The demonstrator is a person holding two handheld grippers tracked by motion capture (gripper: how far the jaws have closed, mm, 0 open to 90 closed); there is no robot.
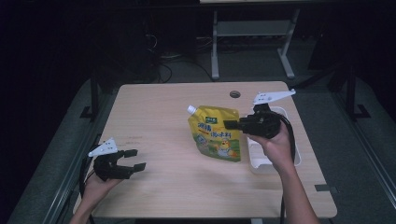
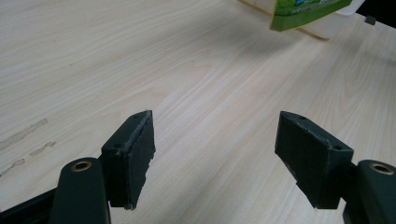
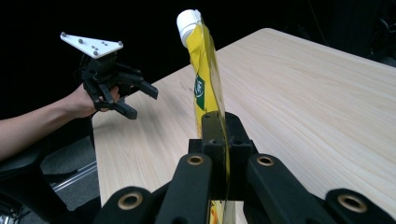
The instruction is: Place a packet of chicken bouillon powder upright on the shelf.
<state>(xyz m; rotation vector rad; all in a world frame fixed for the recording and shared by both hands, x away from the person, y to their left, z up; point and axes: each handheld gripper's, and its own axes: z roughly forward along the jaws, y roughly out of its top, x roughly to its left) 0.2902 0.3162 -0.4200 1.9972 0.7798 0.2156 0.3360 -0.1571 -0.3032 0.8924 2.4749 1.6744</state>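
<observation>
A yellow-green spouted pouch [image 1: 216, 133] with a white cap hangs upright above the middle of the table, pinched at its right edge by my right gripper [image 1: 233, 124]. In the right gripper view the jaws are shut on the thin pouch [image 3: 205, 88], whose cap [image 3: 188, 21] points up. My left gripper [image 1: 136, 159] rests low at the table's near left corner, jaws open with nothing between them. The left gripper view shows its two pads [image 2: 135, 156] wide apart over bare wood, and the pouch's bottom corner [image 2: 303, 11] far off.
A white rectangular tray [image 1: 261, 161] lies on the table's right side, under my right hand. A round cable hole [image 1: 235, 94] sits near the far edge. Table legs and a dark floor lie beyond the table [image 1: 154, 121].
</observation>
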